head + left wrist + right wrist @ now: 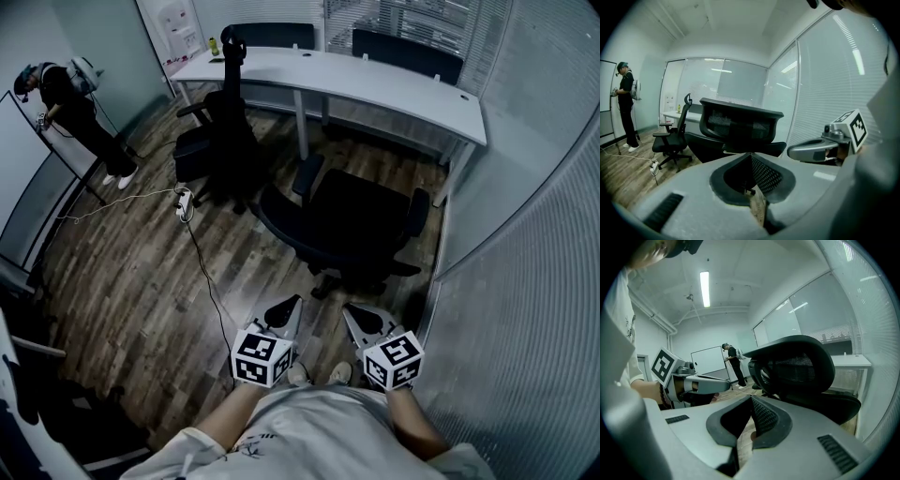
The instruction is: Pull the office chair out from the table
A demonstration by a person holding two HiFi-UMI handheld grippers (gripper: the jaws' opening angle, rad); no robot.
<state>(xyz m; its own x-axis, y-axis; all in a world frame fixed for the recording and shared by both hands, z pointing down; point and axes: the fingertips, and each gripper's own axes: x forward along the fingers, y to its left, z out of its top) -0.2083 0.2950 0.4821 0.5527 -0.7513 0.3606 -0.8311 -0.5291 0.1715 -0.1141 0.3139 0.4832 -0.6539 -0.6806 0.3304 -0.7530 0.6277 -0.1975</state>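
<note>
Two blind-covered glass walls [525, 234] enclose a wood-plank floor [131, 281], with a long white table [375, 84] at the far side. The black mesh-backed office chair [361, 230] stands apart from the table, just beyond the left gripper [289, 309] and right gripper [361, 319], both clenched on nothing. A second black chair [220, 141], a person [80, 112] and a white power strip [184, 202] sit far left.

Closed right tongs [751, 399] before office chair [799, 363]

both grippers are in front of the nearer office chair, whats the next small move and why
Probably open both jaws and ease them forward to the office chair. The left gripper and right gripper are shut on nothing, short of the chair, which stands close to the table; shut jaws cannot grip it.
</note>
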